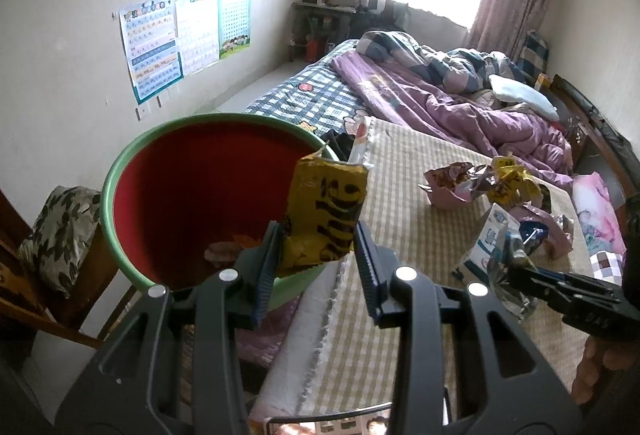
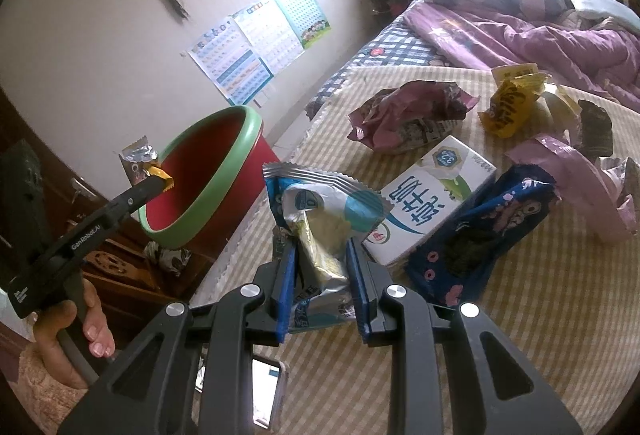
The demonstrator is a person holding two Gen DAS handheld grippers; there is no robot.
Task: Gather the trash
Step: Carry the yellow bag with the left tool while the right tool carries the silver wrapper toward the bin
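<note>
Left gripper point(image 1: 316, 255): we have it clamped on the lower end of a yellow snack wrapper point(image 1: 326, 211), which stands up from the jaws.
Yellow snack wrapper, place: we hold it over the near rim of the red bin with a green rim point(image 1: 120, 171), beside the left edge of the bed.
Right gripper point(image 2: 320, 283): we have it clenched on a blue-and-white snack packet point(image 2: 320, 211), taken by its bottom, the crimped top pointing up.
Blue-and-white packet, place: lifted just above the checked mat point(image 2: 520, 335) near the bed's left edge, in front of a milk carton point(image 2: 432, 203).
Handling: we judge both wrappers light, thin, crinkly and slick, so they would flutter or slide out of a loose pinch; a crimped seam or a bunched fold gives the firmest hold.
Milk carton: stiffer and boxy; we would take it across its narrow sides.
Left on the mat: a dark blue wrapper point(image 2: 480, 231), pink wrappers point(image 2: 408, 111) and another yellow packet point(image 2: 508, 107), all soft and crumpled.
Inside the bin: a few scraps lie at the bottom.
</note>
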